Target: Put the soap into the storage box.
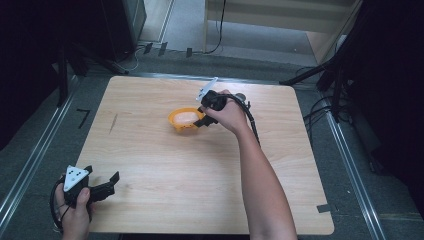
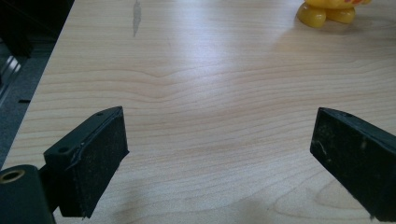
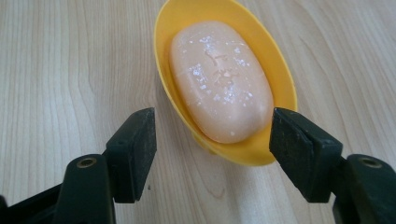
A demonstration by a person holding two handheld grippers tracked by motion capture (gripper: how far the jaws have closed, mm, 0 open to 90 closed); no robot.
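The right gripper is hovering at the near end of the yellow soap dish, its jaws spread apart on either side of the dish and the bar of soap lying in it, neither jaw touching yet. The dish is sitting on the table around the middle, somewhat nearer the far edge. The left gripper is waiting by the near left corner, jaws wide apart and holding nothing.

The likely trouble: the soap is looking slick and rounded, so jaws closing on it alone could be squeezing it out — or, catching the dish rim, tipping the dish and spilling the bar.

The right gripper view is giving the flecked, stamped top of the soap, which in the high view is a pale blur. The left gripper view is catching little yellow feet under the dish — unseen from above.
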